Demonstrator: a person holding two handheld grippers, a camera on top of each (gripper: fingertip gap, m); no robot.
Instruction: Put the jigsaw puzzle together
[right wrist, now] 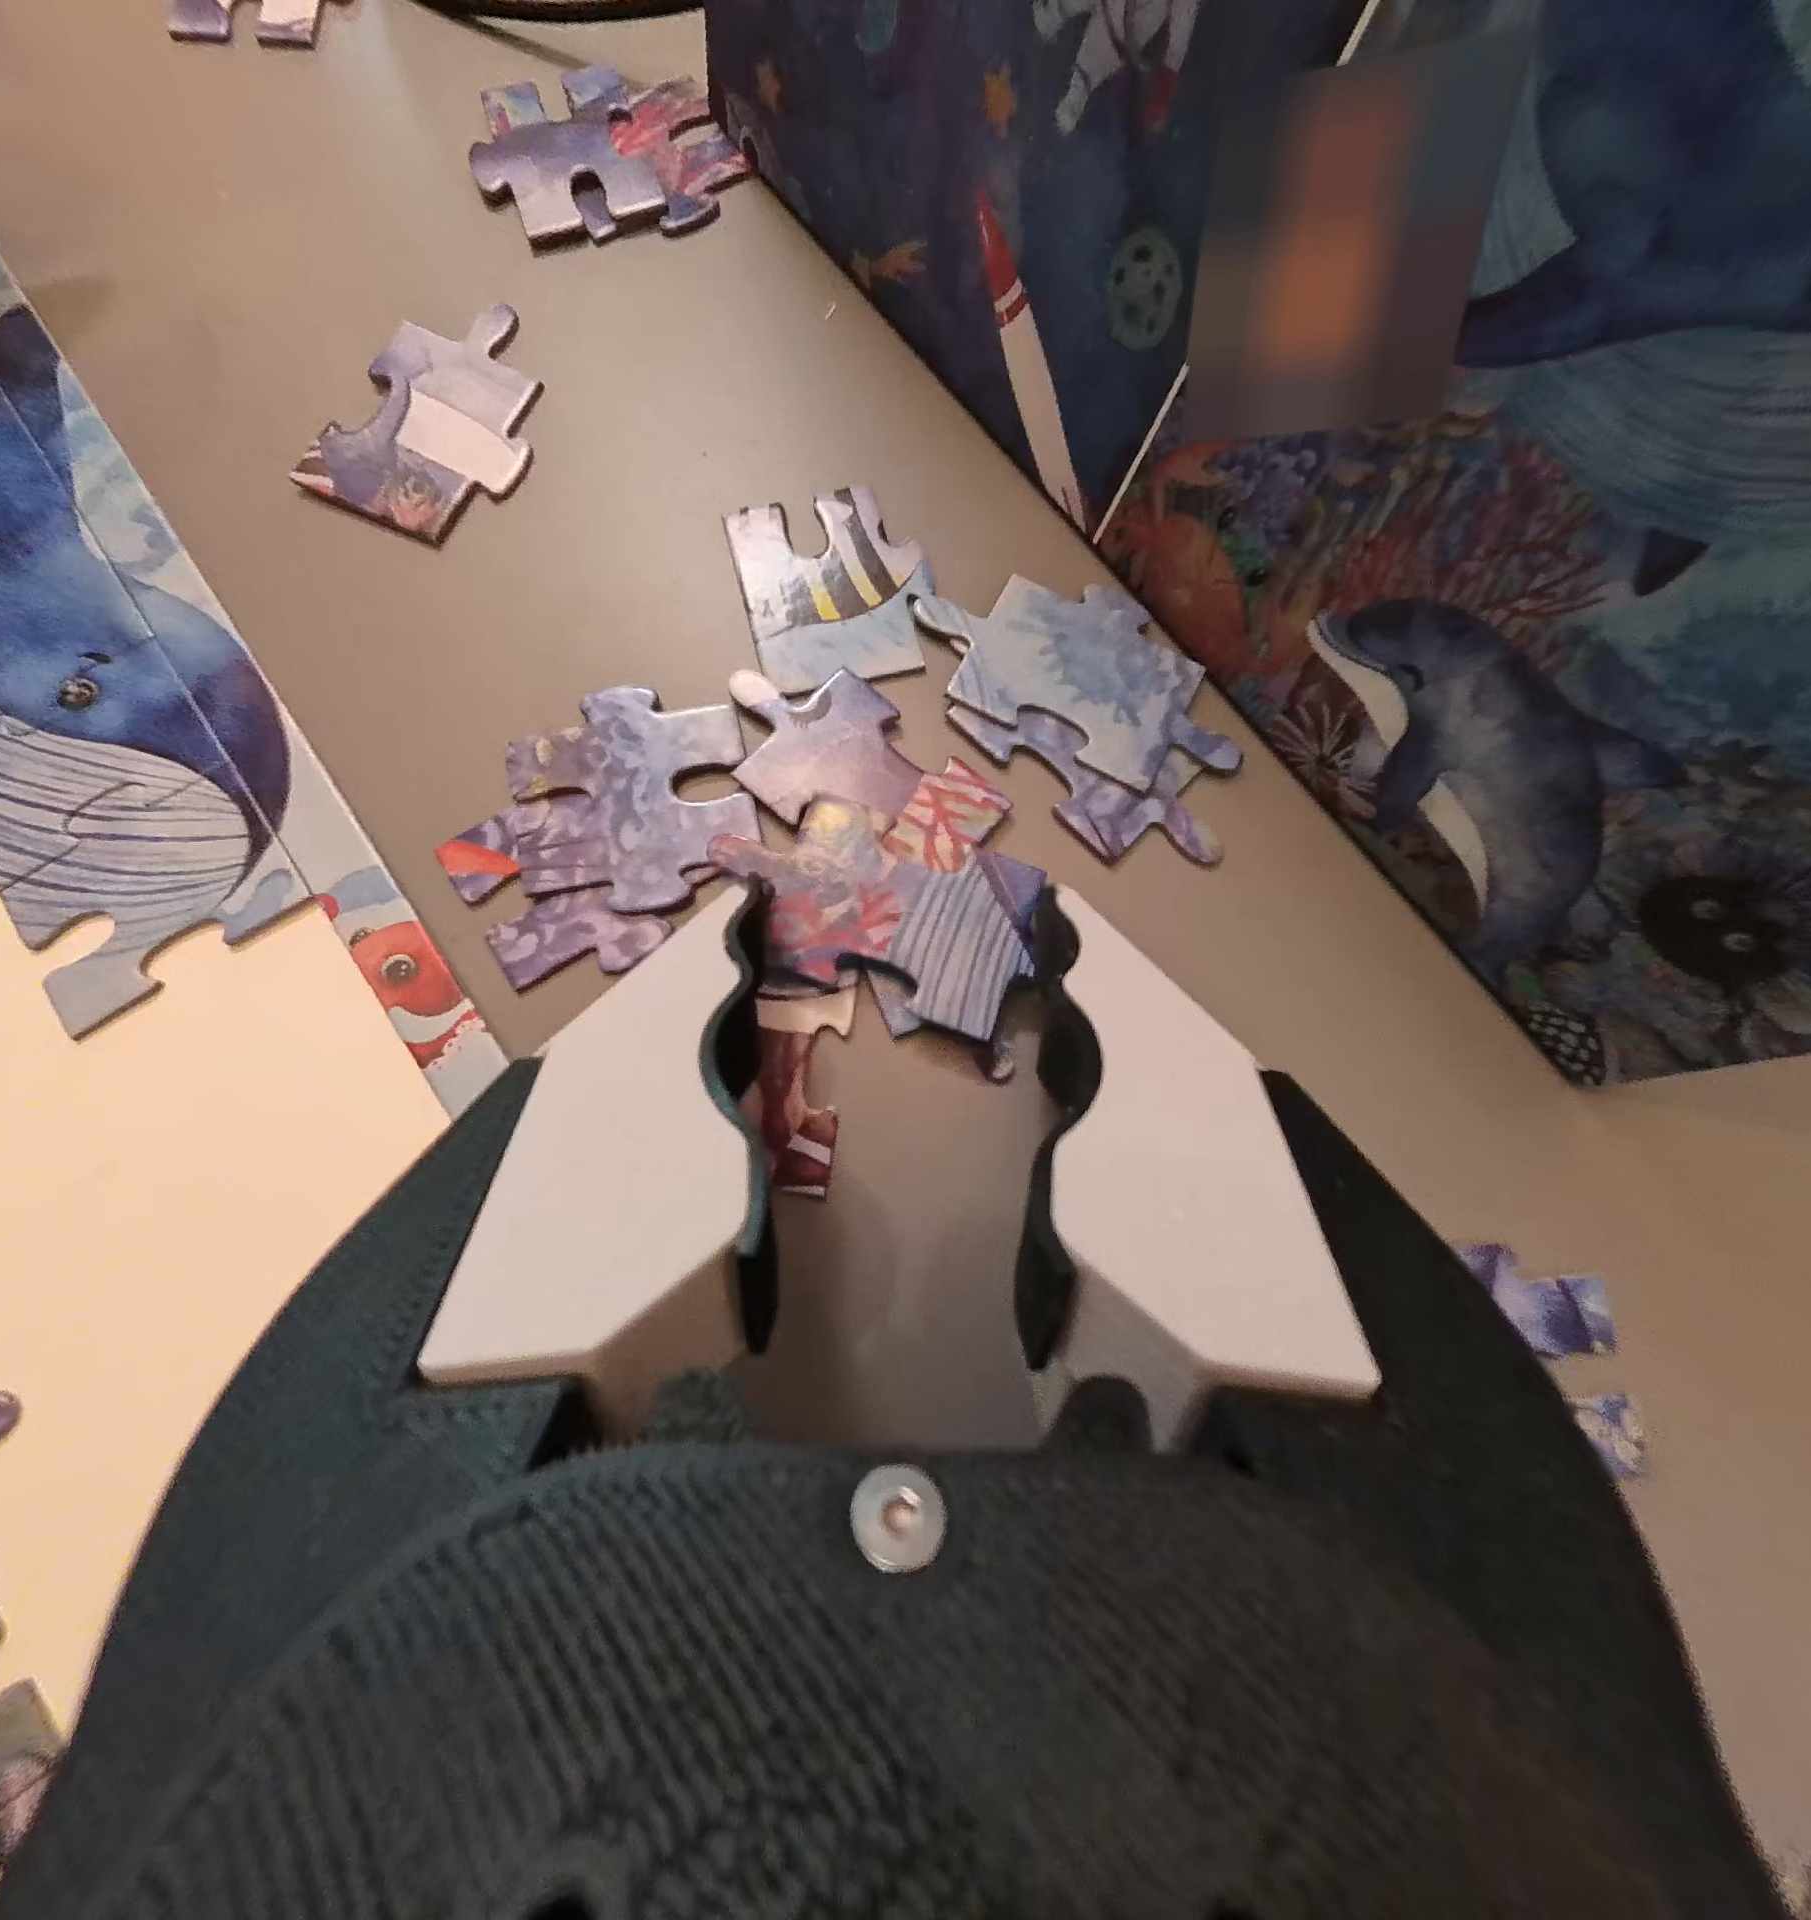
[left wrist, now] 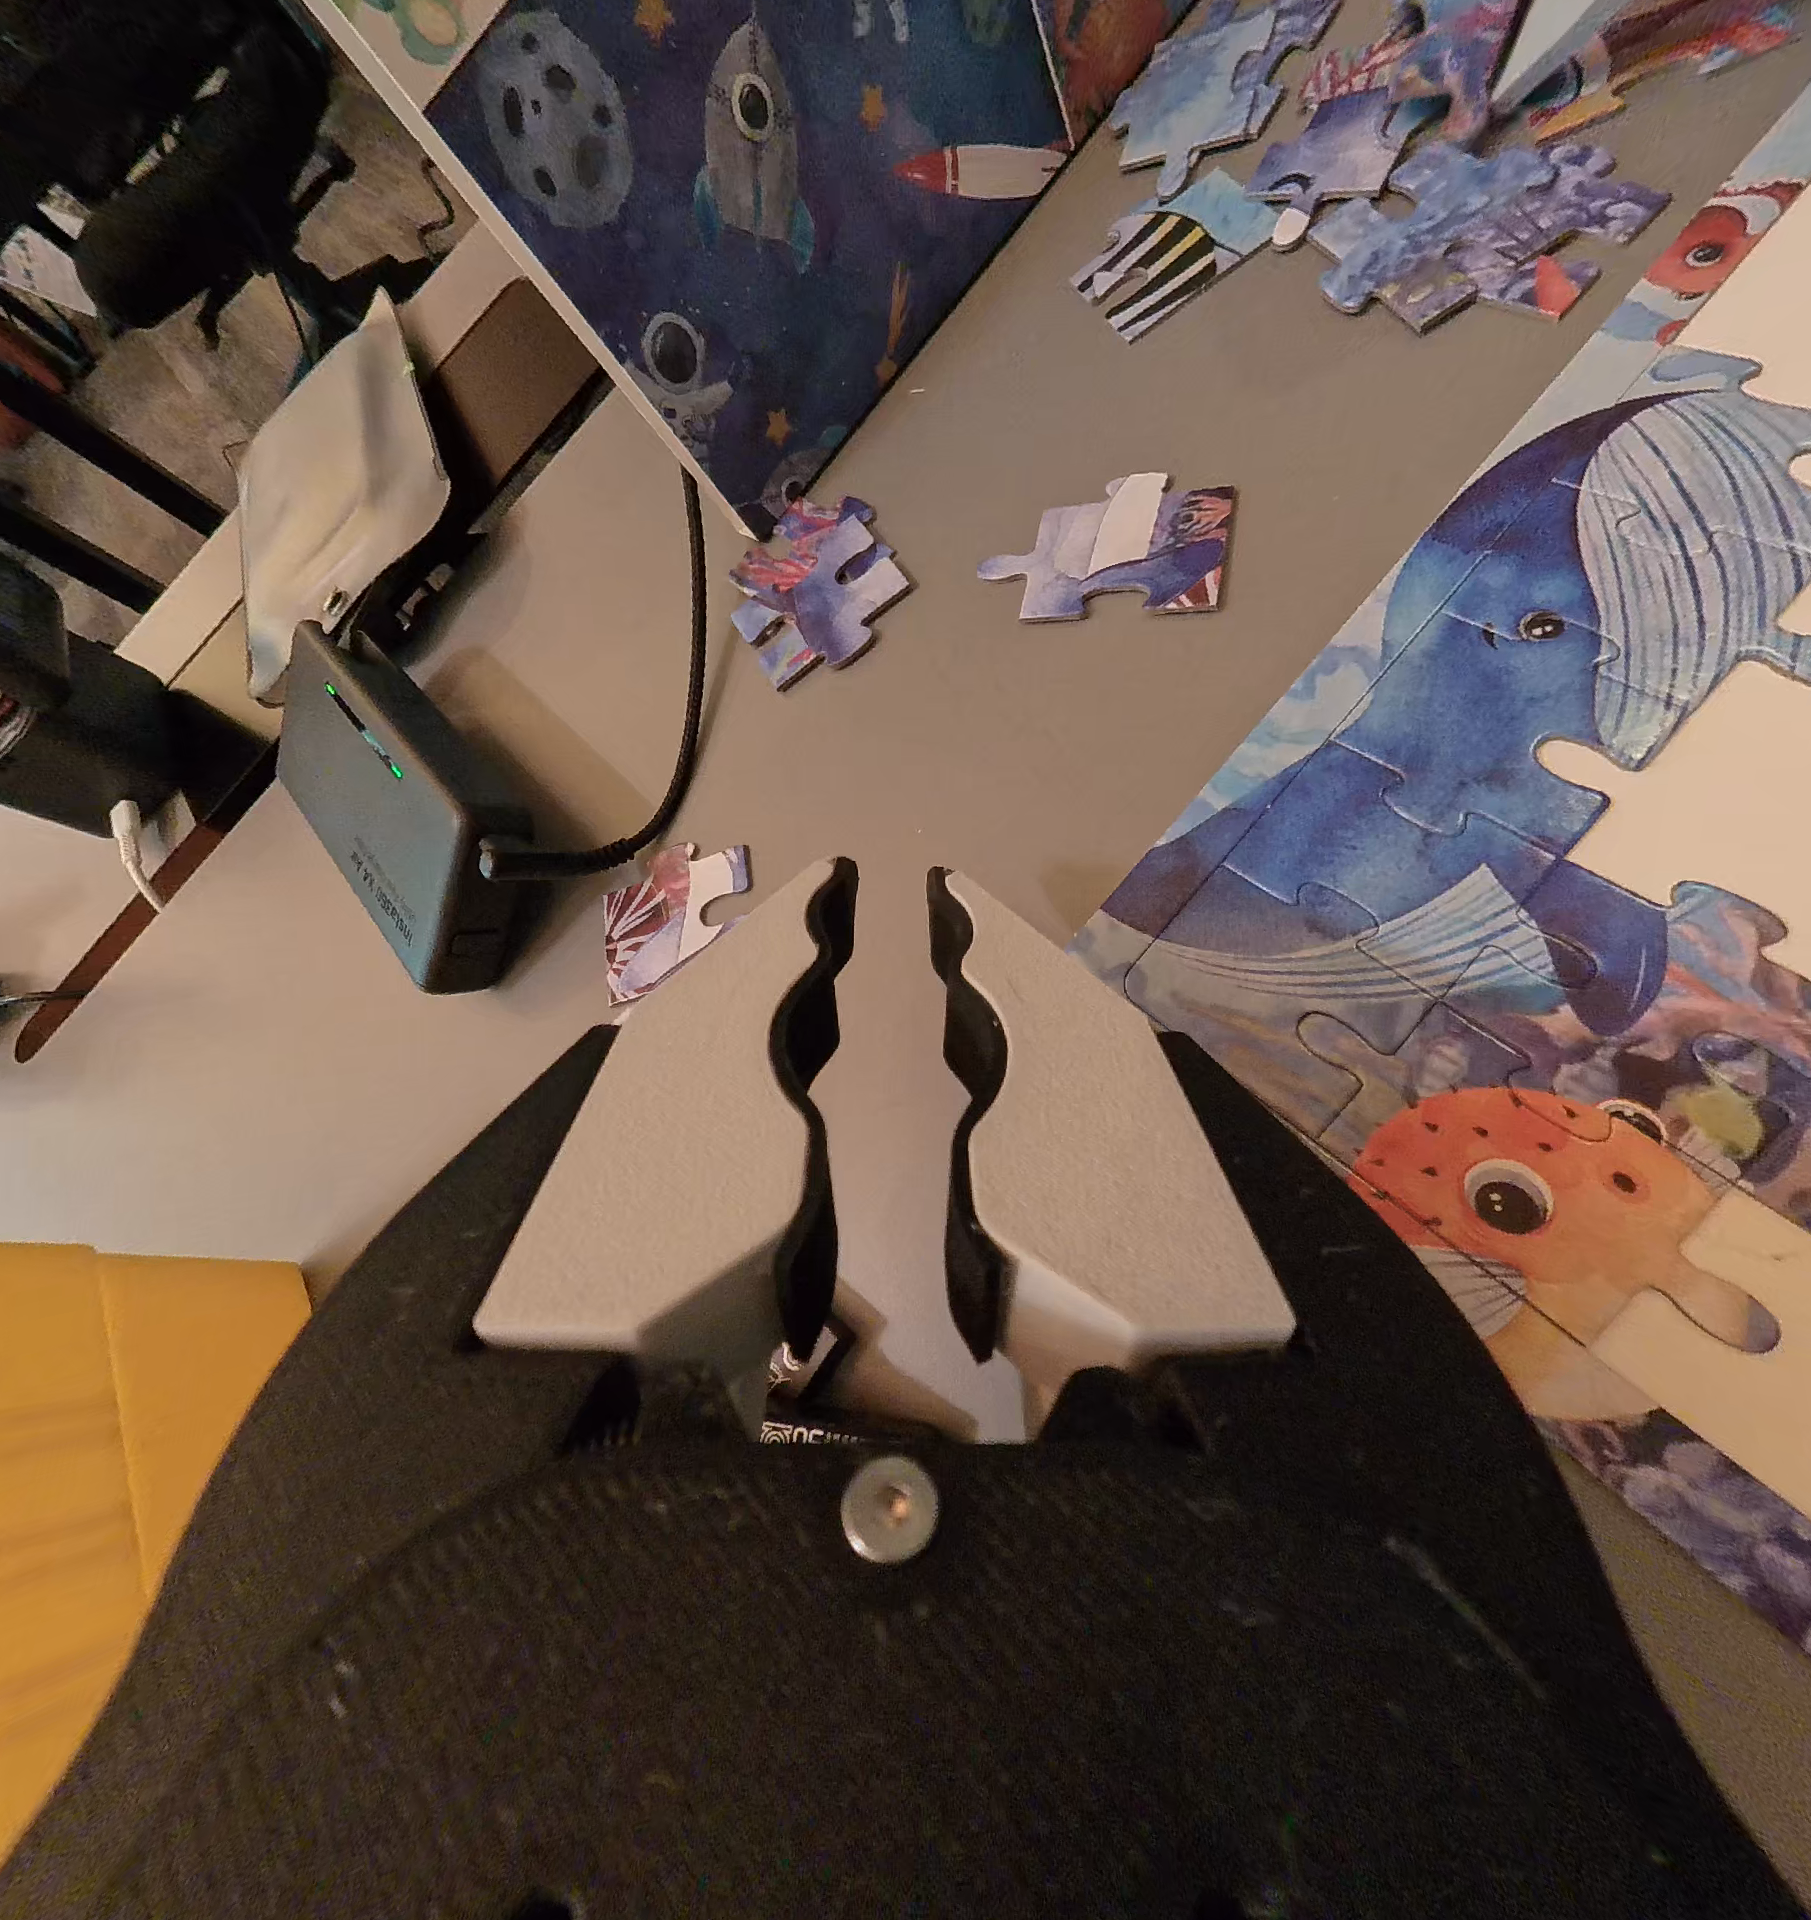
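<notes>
Each gripper has a broad black body of ribbed, printed-looking plastic with one silver screw set at its centre. On the left gripper (left wrist: 885, 883) and the right gripper (right wrist: 896, 909) alike, two pale grey wedge-shaped fingers carry wavy black inner pads. A small printed marking sits at the left's finger base.

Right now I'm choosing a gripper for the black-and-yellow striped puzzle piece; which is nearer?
Right. The right gripper is open over the loose pile just short of the striped piece. The left gripper, nearly closed, sits far back; the piece lies well beyond it.
</notes>
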